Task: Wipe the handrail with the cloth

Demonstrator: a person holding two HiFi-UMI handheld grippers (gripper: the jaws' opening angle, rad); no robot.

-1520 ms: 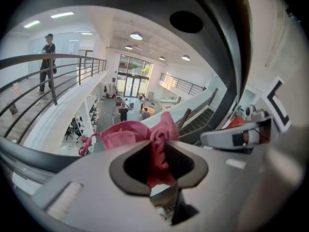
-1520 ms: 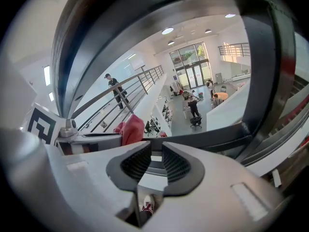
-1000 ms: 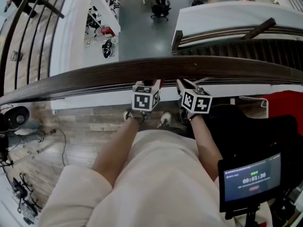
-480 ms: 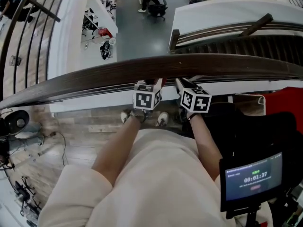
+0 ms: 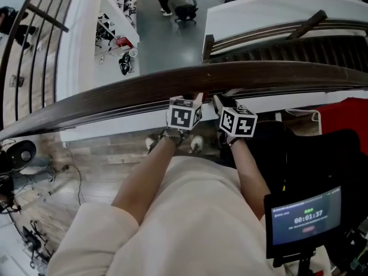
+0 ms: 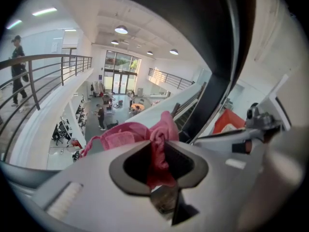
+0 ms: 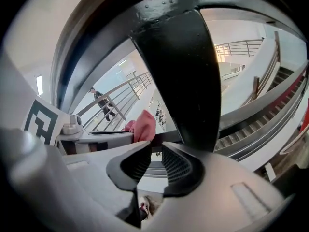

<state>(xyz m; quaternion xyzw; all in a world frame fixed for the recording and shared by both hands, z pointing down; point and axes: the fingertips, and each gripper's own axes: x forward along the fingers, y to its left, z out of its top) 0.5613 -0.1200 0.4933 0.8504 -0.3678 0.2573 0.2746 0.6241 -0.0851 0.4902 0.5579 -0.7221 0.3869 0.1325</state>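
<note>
Mid-wipe, we judged: the fingers of our left gripper (image 6: 157,159) clenched the pink cloth (image 6: 120,137) by the handrail (image 5: 115,94) at 12 o'clock. Those of the right gripper (image 7: 154,166) stood slightly apart, empty. Next we needed to press the cloth on and slide it along.

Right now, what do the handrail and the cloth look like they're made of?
The handrail looks like wood: dark brown, with lengthwise grain streaks and a satin sheen, though a wood-look coating can't be ruled out. The cloth is soft pink fabric, matte and bunched into limp folds, possibly microfibre or cotton.
</note>
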